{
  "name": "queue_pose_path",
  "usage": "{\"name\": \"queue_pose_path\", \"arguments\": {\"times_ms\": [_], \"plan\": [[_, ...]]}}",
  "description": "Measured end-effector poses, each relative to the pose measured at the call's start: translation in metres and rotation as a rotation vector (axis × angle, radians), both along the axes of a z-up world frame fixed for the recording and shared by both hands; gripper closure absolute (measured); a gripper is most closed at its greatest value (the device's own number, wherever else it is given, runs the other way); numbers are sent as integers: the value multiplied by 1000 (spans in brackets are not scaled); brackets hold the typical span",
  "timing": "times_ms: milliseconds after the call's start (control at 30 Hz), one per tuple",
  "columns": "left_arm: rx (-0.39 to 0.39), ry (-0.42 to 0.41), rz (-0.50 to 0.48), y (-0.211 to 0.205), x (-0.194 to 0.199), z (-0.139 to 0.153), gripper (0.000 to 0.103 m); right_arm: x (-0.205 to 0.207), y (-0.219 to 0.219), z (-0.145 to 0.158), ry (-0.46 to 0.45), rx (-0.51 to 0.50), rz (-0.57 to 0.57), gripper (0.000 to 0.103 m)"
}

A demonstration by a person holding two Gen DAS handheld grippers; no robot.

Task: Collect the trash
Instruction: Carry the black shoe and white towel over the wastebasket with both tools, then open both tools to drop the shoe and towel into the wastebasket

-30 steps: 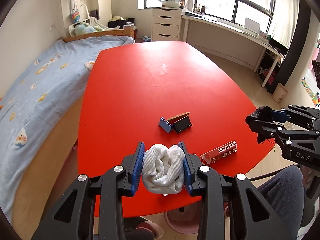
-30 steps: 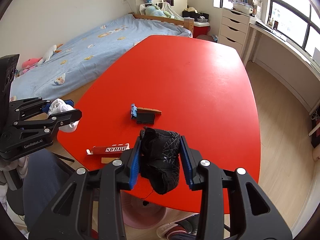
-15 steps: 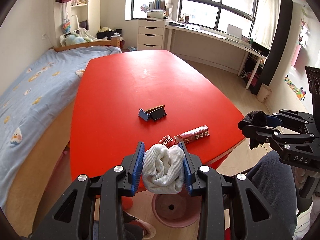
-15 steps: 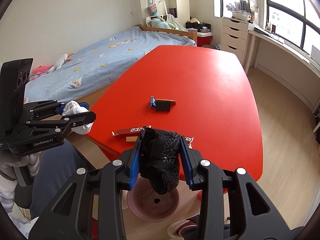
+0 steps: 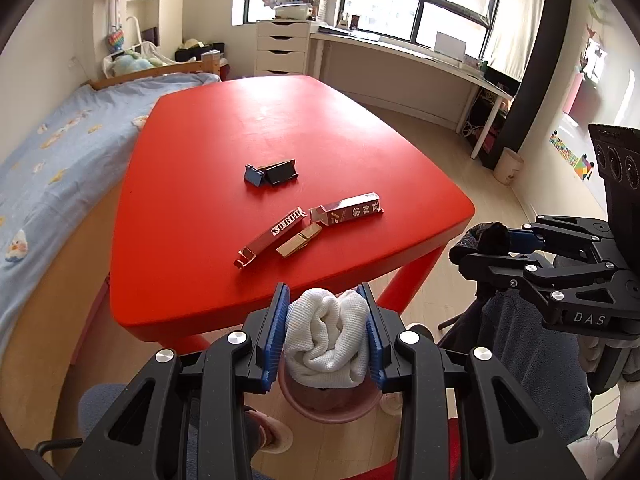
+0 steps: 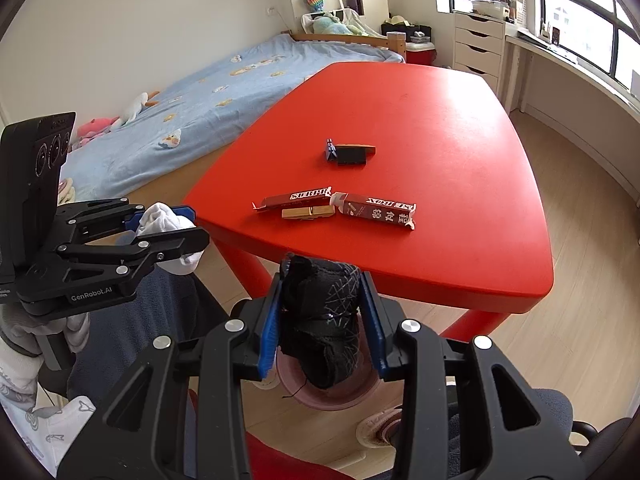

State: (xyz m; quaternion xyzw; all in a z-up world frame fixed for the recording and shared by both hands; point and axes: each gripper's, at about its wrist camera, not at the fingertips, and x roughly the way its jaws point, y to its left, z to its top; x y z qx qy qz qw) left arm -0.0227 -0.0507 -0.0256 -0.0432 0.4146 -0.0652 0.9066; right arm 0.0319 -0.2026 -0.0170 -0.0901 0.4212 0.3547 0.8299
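My left gripper (image 5: 325, 330) is shut on a balled white sock (image 5: 326, 340) and holds it above a pink bin (image 5: 332, 410) on the floor, just off the red table's near edge (image 5: 240, 312). My right gripper (image 6: 322, 322) is shut on a balled black sock (image 6: 320, 320) above the same pink bin (image 6: 340, 394). Each gripper shows in the other's view: the right one (image 5: 486, 246) and the left one (image 6: 168, 224). On the table lie two torn red wrappers (image 5: 272, 232) (image 5: 350, 212) and a wooden clothespin (image 5: 299, 239).
A black and blue folded stand (image 5: 272, 174) sits mid-table. A bed with a blue cover (image 5: 48, 152) runs along the table's left side. A white drawer unit (image 5: 282, 48) and a long desk (image 5: 420, 60) stand under the windows. My legs and a shoe (image 6: 376, 424) are beside the bin.
Both grippers have pulled back from over the table to beyond its near edge and now hang over the pink bin. Both socks are still held. The wrappers and clothespin have come into view.
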Motion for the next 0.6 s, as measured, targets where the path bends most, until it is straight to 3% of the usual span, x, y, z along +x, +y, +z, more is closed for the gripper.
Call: {"name": "queue_pose_path", "arguments": {"times_ms": [600], "plan": [[-21,12,-30,-8,-1,-3,69,-7,3,-3,21,5,23,66]]}}
